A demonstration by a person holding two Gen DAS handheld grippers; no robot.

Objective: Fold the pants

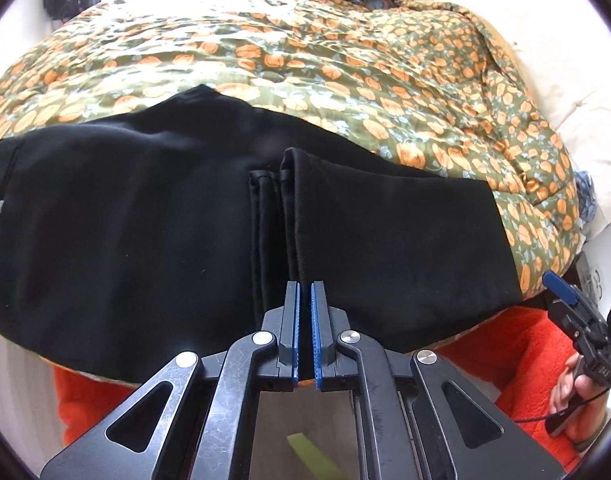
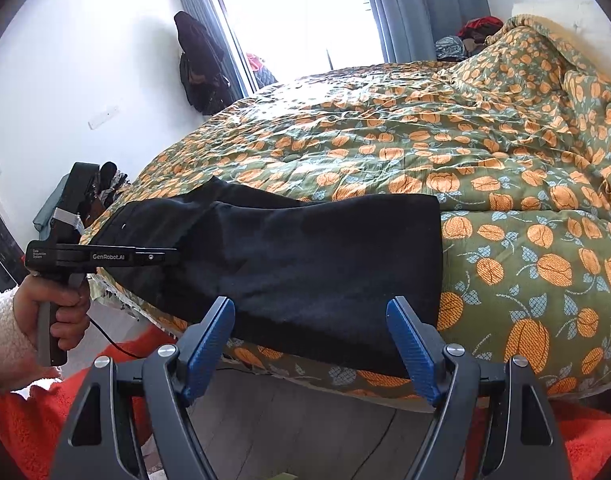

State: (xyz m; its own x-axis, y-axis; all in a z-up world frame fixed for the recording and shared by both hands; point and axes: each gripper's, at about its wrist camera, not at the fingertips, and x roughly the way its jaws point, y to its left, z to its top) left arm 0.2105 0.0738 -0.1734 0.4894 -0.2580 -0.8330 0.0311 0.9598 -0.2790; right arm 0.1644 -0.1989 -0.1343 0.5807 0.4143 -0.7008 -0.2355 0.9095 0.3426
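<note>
Black pants (image 1: 145, 216) lie folded across the near edge of the bed, the leg ends doubled back over the upper part. My left gripper (image 1: 305, 292) is shut on the hem edge of the folded-over leg (image 1: 293, 216), its blue pads pinching the cloth. In the right wrist view the pants (image 2: 313, 256) lie just beyond my right gripper (image 2: 309, 312), which is open and empty, a little short of the near edge of the cloth. The left gripper (image 2: 173, 256) shows there at the left, touching the pants.
The bed carries a green quilt with orange pumpkins (image 2: 445, 148), bunched up at the far right (image 2: 545, 60). A white pillow (image 1: 577, 92) lies at the right. Clothes are piled by the curtains (image 2: 465, 36). My orange fleece legs (image 1: 517, 356) stand against the bed edge.
</note>
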